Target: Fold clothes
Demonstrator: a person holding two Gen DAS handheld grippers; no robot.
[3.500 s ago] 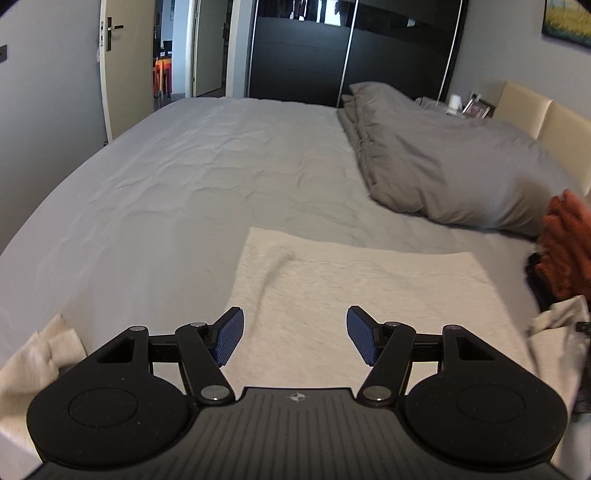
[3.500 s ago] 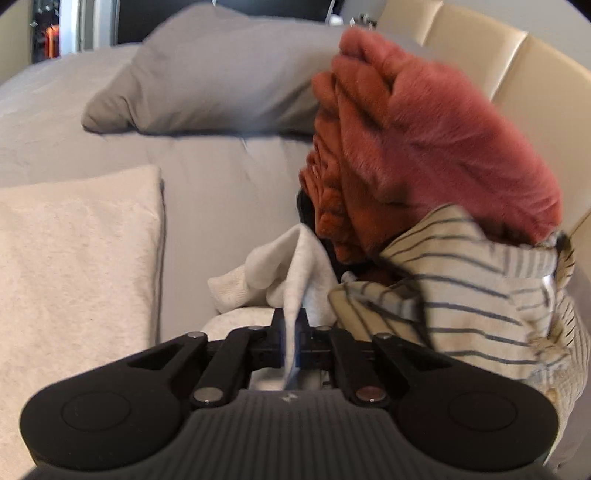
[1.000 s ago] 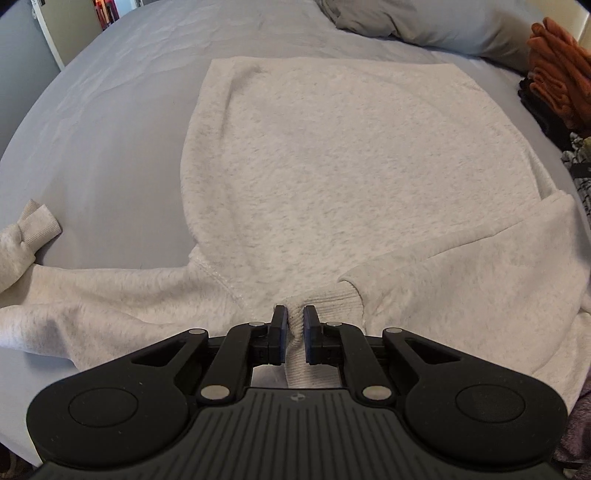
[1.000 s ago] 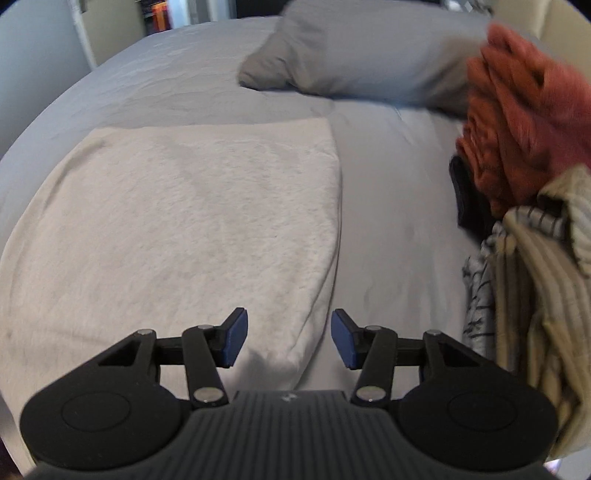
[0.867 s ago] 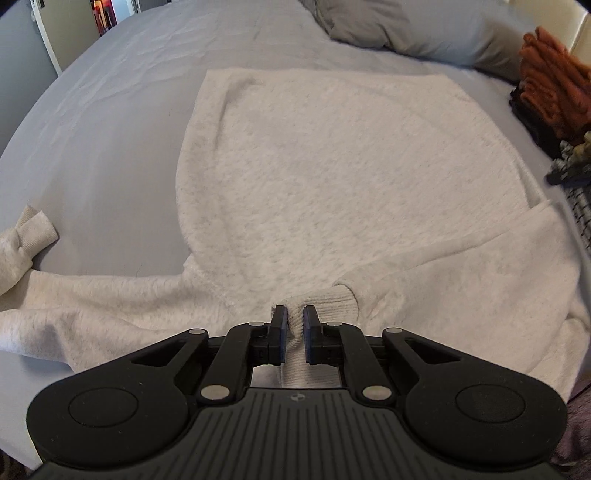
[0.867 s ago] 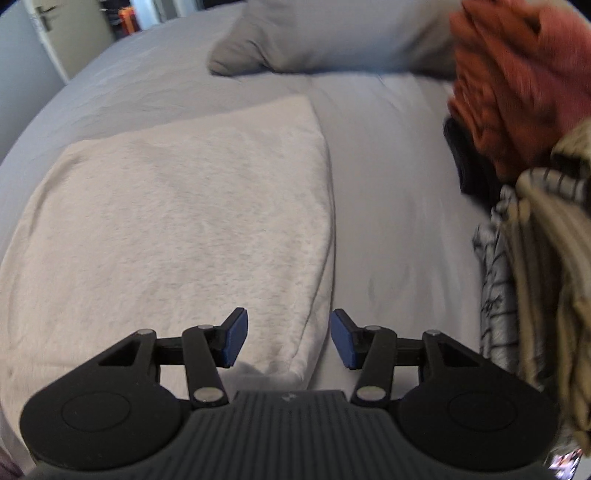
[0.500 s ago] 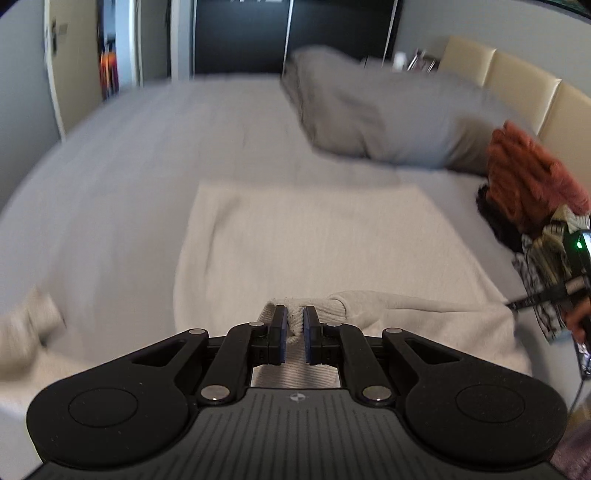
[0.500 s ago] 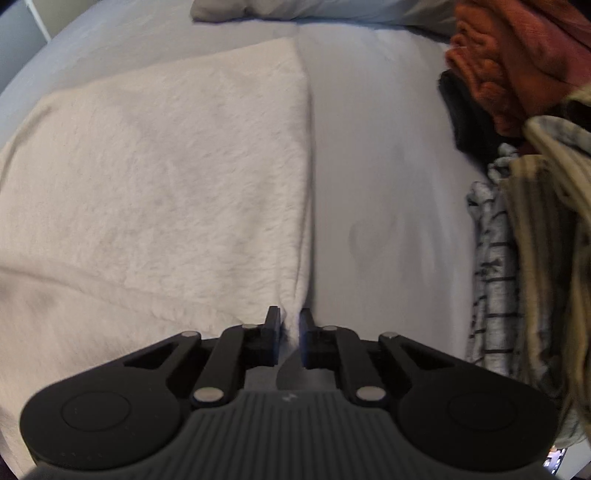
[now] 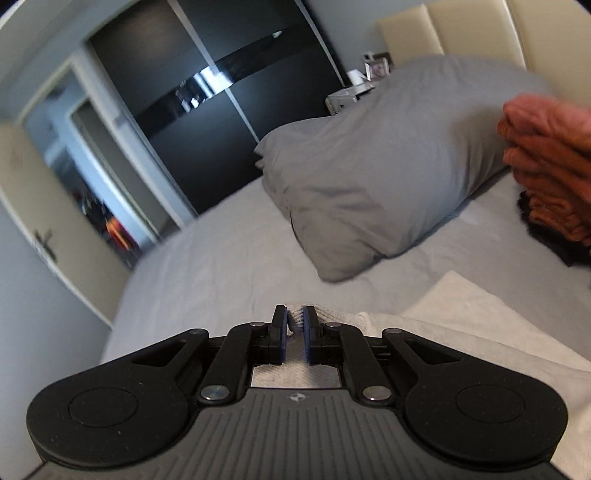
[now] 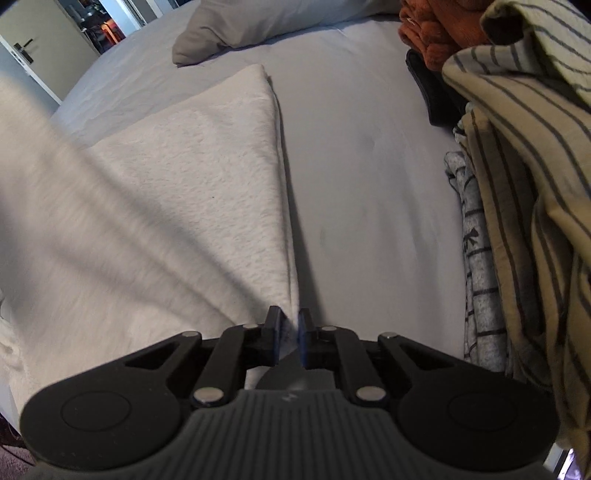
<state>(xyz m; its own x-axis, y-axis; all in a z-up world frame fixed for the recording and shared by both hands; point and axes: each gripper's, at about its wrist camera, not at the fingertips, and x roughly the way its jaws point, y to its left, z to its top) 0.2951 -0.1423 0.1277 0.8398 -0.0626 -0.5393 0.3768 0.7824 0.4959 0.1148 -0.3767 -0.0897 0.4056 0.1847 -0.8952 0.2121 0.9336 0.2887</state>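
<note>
My left gripper (image 9: 294,323) is pinching the sweatshirt (image 10: 184,177) cuff, bare sheet (image 9: 221,273) stretching left of it. My right gripper (image 10: 287,325) is clamping the sweatshirt's right edge at lower centre; open sheet is separating it from the clothes pile (image 10: 517,147) at right.

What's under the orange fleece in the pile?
A black garment sits under the orange fleece, with the grey sheet beneath. The striped shirt hides the rest.

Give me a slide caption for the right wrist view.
Right gripper shut on the edge of the cream sweatshirt spread on the grey bed, striped shirt piled alongside.
</note>
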